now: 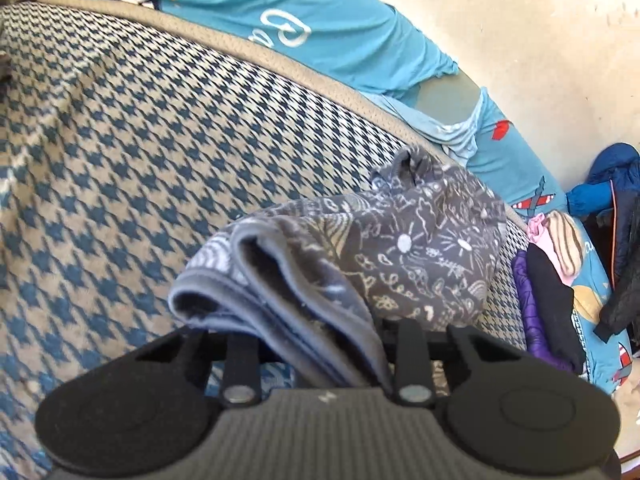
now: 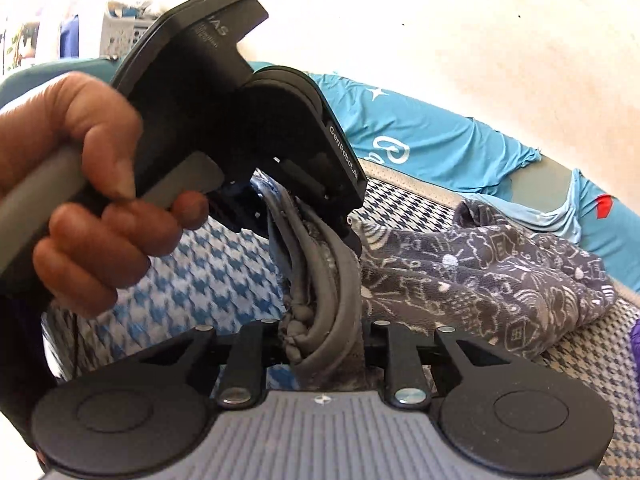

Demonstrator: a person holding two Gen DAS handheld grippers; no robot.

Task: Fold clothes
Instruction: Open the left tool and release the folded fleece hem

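A grey garment with a white doodle print (image 1: 420, 248) hangs bunched above the houndstooth bed cover (image 1: 140, 152). My left gripper (image 1: 320, 344) is shut on its folded grey waistband edge, which runs down between the fingers. In the right wrist view the same garment (image 2: 480, 280) trails to the right onto the bed. My right gripper (image 2: 324, 344) is shut on the gathered grey edge. The left gripper (image 2: 320, 208), held by a hand (image 2: 80, 192), clamps the same edge just above my right gripper.
A teal printed sheet (image 1: 320, 20) lies along the wall behind the cover. A stack of folded clothes, purple, black and striped (image 1: 552, 280), sits at the right edge of the bed. A blue jacket (image 1: 608, 184) hangs beyond it. A white basket (image 2: 120, 36) stands far left.
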